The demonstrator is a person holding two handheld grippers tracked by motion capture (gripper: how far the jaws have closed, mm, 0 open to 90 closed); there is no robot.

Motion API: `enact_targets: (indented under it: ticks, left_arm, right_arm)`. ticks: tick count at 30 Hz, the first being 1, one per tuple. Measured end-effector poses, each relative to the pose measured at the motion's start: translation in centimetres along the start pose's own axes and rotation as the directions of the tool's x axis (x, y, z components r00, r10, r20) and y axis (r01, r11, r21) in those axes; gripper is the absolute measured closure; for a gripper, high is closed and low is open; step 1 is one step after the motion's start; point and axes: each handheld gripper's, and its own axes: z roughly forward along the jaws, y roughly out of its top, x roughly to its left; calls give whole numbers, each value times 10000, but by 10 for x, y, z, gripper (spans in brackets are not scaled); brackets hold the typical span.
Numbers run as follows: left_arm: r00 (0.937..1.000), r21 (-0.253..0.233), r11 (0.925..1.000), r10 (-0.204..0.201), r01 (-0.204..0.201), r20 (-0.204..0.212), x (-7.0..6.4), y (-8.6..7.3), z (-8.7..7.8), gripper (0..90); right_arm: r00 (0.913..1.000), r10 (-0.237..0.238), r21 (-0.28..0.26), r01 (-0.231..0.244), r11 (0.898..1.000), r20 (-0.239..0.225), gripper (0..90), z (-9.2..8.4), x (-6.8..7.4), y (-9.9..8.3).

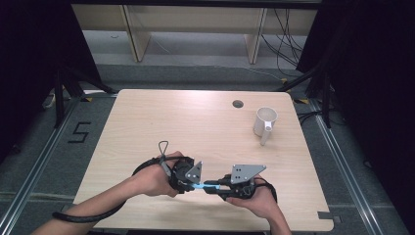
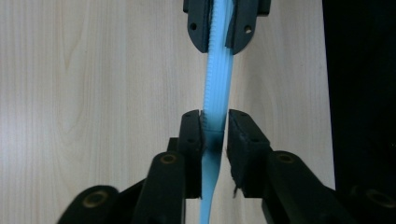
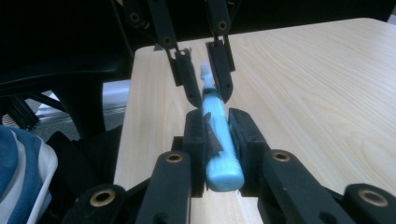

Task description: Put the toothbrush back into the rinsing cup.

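Two grippers share one blue toothbrush [image 1: 199, 186] above the bench [image 1: 195, 122]. Left gripper [image 1: 192, 182]: jaws straddle the thin bristle end, a gap showing on one side, so not clamped. Right gripper [image 1: 214, 186]: jaws closed on the thick handle end. White mug [image 1: 265, 122] stands well beyond both. Judgement: keep the right grip firm and level; draw the left straight back along the brush axis, avoiding bristles.
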Motion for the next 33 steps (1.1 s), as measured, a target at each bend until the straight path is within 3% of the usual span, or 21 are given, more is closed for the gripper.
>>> enact_targets:
  ticks: [3,5,9,11,12,13,15,16,18,20,22,25,26,27,28,29,30,31,32,33]
  left_arm:
    - [9993,-481,9985,-280,267,-253,0,-2,-5,647]
    - [9979,-753,9963,-456,420,-460,1,-4,-10,603]
    - [9915,-1577,9837,-1005,866,-826,2,-12,-19,535]
    - [9883,-2034,9741,-1196,983,-951,3,-16,-25,505]
    - [9849,-2378,9644,-1424,1157,-982,2,-18,-26,489]
    - [9836,-2463,9602,-1577,1321,-870,1,-21,-29,482]
    - [9733,-3076,9362,-2084,1700,-961,0,-26,-31,467]
    - [9698,-3206,9303,-2211,1782,-1025,0,-29,-33,461]
    - [9597,-3832,9009,-2613,2038,-1038,0,-34,-34,450]
    - [9446,-4560,8573,-3141,2389,-957,0,-39,-34,439]
    - [9337,-5150,8176,-3477,2575,-851,1,-44,-33,434]
    - [9141,-5825,7581,-4007,2932,-614,2,-49,-29,426]
    - [8970,-6000,7240,-4414,3403,-238,0,-50,-27,425]
    - [8982,-6195,7147,-4382,3247,-347,1,-51,-25,423]
    - [9011,-6404,7016,-4323,3125,-339,3,-52,-23,419]
    - [8950,-6479,6899,-4452,3228,-282,3,-52,-23,418]
    - [8883,-6667,6653,-4592,3359,-106,3,-52,-21,417]
    - [8830,-6834,6421,-4694,3475,79,5,-53,-19,416]
    - [8749,-6983,6154,-4832,3655,322,6,-53,-17,415]
    - [8678,-7071,5943,-4939,3831,551,7,-53,-14,415]
  right_arm:
    - [9997,210,27,-211,9998,153,789,-1,0,-2]
    - [9994,109,73,-112,9999,315,789,-3,-2,-2]
    - [9964,216,77,-223,9997,820,789,-8,-5,-3]
    - [9929,452,35,-459,9989,1098,789,-9,-5,-5]
    - [9914,467,60,-478,9988,1225,789,-10,-6,-6]
    - [9888,338,22,-345,9994,1453,789,-11,-8,-6]
    - [9827,632,-104,-623,9980,1742,789,-14,-8,-7]
    - [9784,673,-197,-647,9977,1955,788,-15,-9,-8]
    - [9663,595,-374,-518,9980,2503,788,-18,-10,-9]
    - [9528,659,-705,-469,9964,2962,788,-22,-11,-9]
    - [9372,873,-922,-593,9940,3377,788,-26,-10,-9]
    - [9097,801,-1349,-267,9905,4075,788,-31,-10,-6]
    - [8965,736,-1422,-120,9898,4369,788,-34,-9,-4]
    - [8846,804,-1668,-30,9860,4593,788,-35,-9,-2]
    - [8789,1077,-1813,-246,9831,4646,789,-37,-7,-1]
    - [8639,1071,-2059,-40,9786,4921,789,-38,-7,1]
    - [8517,1152,-2148,-32,9767,5113,788,-40,-7,3]
    - [8546,1334,-2372,-123,9714,5019,788,-41,-6,5]
    - [8346,1253,-2442,114,9696,5365,788,-43,-7,6]
    - [8315,1469,-2602,-29,9656,5357,788,-43,-6,8]
